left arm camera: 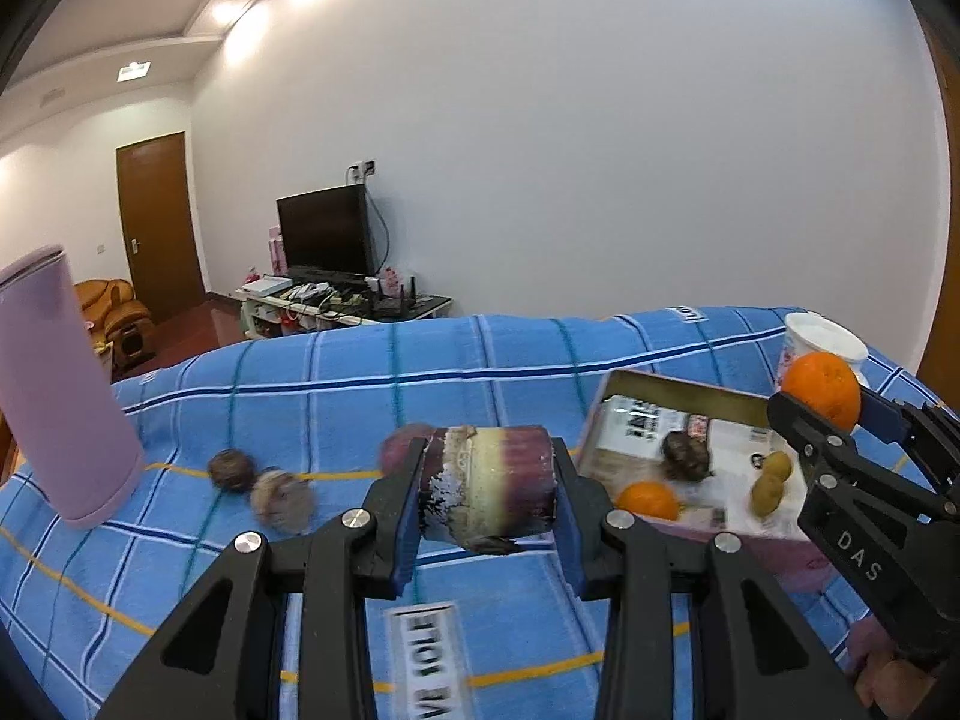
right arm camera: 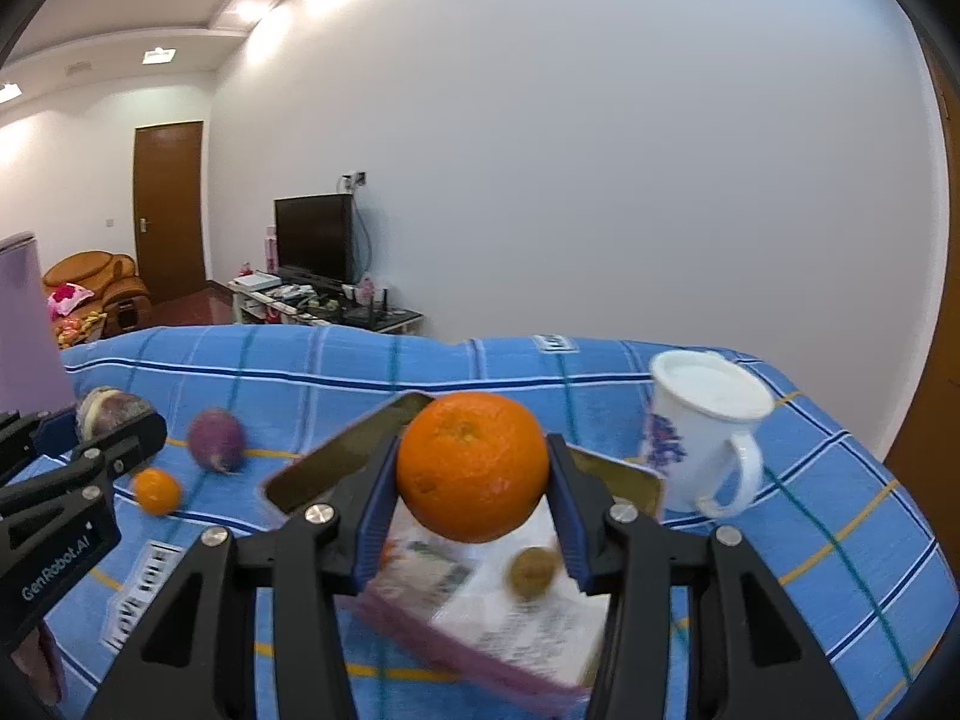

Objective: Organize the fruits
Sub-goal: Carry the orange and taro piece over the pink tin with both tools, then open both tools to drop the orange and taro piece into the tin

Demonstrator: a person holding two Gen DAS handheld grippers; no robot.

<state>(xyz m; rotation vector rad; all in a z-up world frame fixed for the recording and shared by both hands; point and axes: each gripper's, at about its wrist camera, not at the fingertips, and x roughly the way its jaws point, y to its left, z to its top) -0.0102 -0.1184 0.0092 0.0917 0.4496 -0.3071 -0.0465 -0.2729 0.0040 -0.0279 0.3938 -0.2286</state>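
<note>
Blue plaid cloth [left arm camera: 492,360] covers the work surface; white wall behind, TV [left arm camera: 324,234] on a low stand and a brown door [left arm camera: 159,222] at 10 o'clock in both wrist views.

Left gripper [left arm camera: 487,483]: jaws clamped on a purple-and-cream sugarcane chunk [left arm camera: 489,483], which lies crosswise between the pads, lifted off the cloth.

Right gripper [right arm camera: 474,468]: jaws partly closed around a large orange [right arm camera: 473,465], pads pressing both sides, fruit off the surface, above the tray.

Tray [left arm camera: 678,387]: shallow rectangular tin lined with printed paper, at 3 o'clock of the left gripper. Inside, in the left wrist view: a small orange [left arm camera: 648,501], a dark brown round fruit [left arm camera: 687,453] and two small yellow-green fruits [left arm camera: 771,483].

Loose on the cloth at 9 o'clock of the left gripper: two brownish round fruits [left arm camera: 264,483], touching or nearly so, blurred. Another purple piece [left arm camera: 399,450] sits just behind the left finger.

White mug [right arm camera: 702,432] with blue print stands at 2 o'clock of the right gripper, just beside the tray's far corner. Pale purple cylinder [left arm camera: 60,384] at 9 o'clock, tilted in the fisheye.
</note>
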